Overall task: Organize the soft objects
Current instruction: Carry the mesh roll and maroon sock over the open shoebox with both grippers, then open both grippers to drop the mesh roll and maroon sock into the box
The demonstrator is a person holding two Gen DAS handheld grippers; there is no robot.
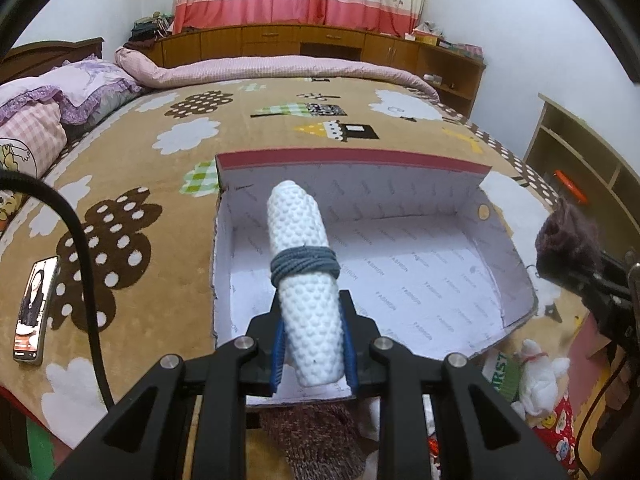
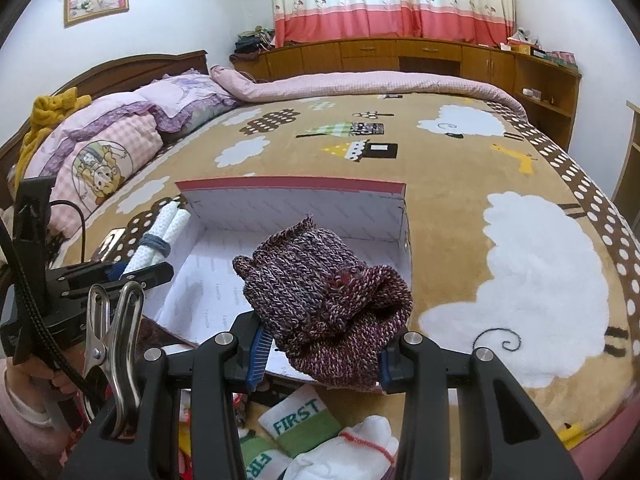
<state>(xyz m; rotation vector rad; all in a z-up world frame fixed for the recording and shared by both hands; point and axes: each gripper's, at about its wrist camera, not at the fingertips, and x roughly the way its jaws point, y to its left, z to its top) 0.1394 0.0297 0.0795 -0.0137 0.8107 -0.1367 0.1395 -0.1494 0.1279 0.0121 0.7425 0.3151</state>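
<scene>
An open cardboard box (image 1: 400,190) with a white printed lining and a red rim lies on the bed. My left gripper (image 1: 314,344) is shut on a white dotted roll (image 1: 304,280) bound with a grey band, held over the box's left part. At the right edge of this view, my right gripper (image 1: 576,268) carries a maroon knit piece (image 1: 564,232). In the right wrist view my right gripper (image 2: 320,356) is shut on that maroon knit piece (image 2: 328,292) above the front edge of the box (image 2: 296,208). The left gripper (image 2: 132,272) with the white roll (image 2: 160,240) is beside the box's left wall.
A phone (image 1: 34,312) lies on the brown patterned blanket left of the box. Loose socks, one marked FIRST (image 2: 296,420), and a brown knit piece (image 1: 316,436) lie in front of the box. Pillows (image 2: 104,148) are at the left, a wooden shelf (image 1: 580,168) at the right.
</scene>
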